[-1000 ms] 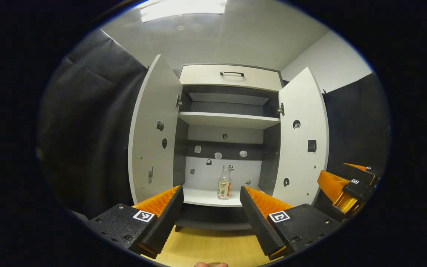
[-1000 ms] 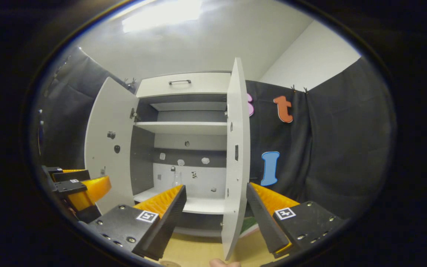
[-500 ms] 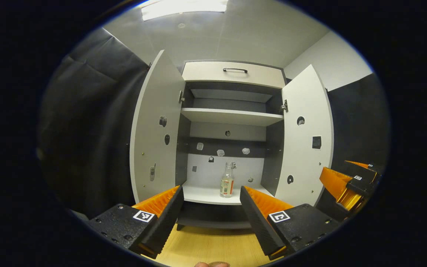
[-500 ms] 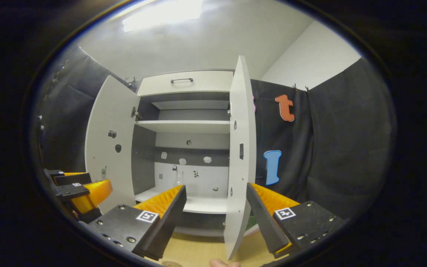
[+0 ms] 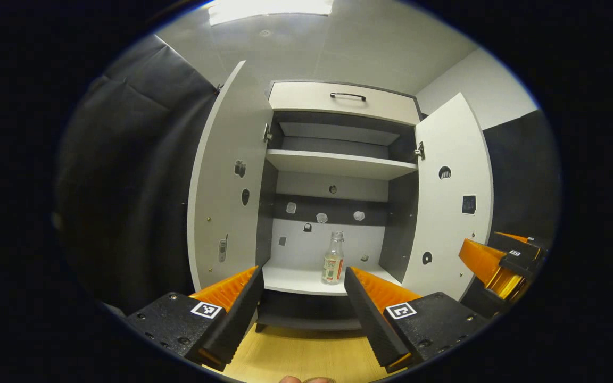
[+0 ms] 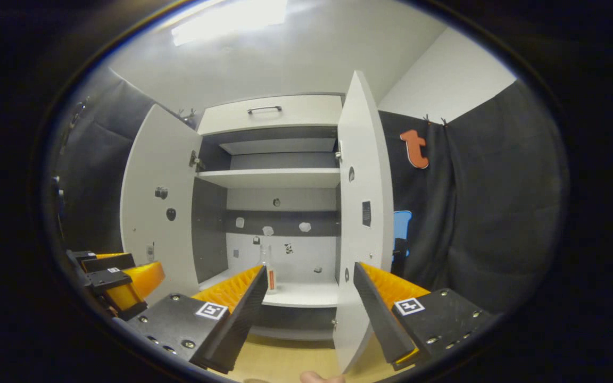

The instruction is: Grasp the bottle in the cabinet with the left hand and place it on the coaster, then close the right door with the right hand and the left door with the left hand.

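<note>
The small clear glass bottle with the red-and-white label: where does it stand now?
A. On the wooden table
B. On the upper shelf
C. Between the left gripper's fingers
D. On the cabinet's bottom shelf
D: the small clear glass bottle stands upright on the white bottom shelf, beyond the open left gripper.

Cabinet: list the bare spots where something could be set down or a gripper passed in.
Bottom shelf: bare left of the bottle, between it and the left door; a narrower strip to its right. Upper shelf: bare across. Both doors stand open, so the front is clear. Tightest beside the right door.
</note>
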A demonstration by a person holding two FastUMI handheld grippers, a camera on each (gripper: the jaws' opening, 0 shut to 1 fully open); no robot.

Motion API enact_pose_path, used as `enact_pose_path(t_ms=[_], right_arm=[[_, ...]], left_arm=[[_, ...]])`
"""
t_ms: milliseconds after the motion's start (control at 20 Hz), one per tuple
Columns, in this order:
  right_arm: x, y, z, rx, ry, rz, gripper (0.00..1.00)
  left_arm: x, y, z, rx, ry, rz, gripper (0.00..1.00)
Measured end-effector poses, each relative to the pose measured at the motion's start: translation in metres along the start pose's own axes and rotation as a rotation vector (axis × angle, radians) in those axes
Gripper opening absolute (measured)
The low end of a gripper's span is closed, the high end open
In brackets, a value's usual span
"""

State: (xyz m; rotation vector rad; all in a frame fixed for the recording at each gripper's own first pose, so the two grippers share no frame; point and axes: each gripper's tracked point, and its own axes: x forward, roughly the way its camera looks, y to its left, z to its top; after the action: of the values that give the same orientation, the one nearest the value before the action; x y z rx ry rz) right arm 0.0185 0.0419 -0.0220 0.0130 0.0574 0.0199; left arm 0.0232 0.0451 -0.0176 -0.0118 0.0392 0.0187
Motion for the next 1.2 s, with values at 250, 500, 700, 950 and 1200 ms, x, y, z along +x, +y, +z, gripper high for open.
enact_pose_path(t_ms=[250, 500, 700, 950, 1200], right_arm=[[0.008, 0.007, 0.009, 0.01, -0.018, -0.007, 0.93], [0.008, -0.011, 0.022, -0.008, -0.042, -0.057, 0.98], [0.0, -0.042, 0.027, -0.017, -0.052, -0.145, 0.98], [-0.01, -0.08, 0.032, -0.039, -0.065, -0.261, 0.98], [-0.017, -0.107, 0.037, -0.049, -0.067, -0.337, 0.98]], left_arm=[[0.045, -0.007, -0.01, 0.031, 0.011, -0.068, 0.96], [0.124, -0.028, -0.026, 0.057, 0.034, -0.138, 0.96], [0.193, -0.04, -0.042, 0.026, 0.065, -0.151, 0.96], [0.27, -0.062, -0.058, 0.041, 0.104, -0.181, 0.96], [0.326, -0.076, -0.075, 0.091, 0.115, -0.176, 0.96]])
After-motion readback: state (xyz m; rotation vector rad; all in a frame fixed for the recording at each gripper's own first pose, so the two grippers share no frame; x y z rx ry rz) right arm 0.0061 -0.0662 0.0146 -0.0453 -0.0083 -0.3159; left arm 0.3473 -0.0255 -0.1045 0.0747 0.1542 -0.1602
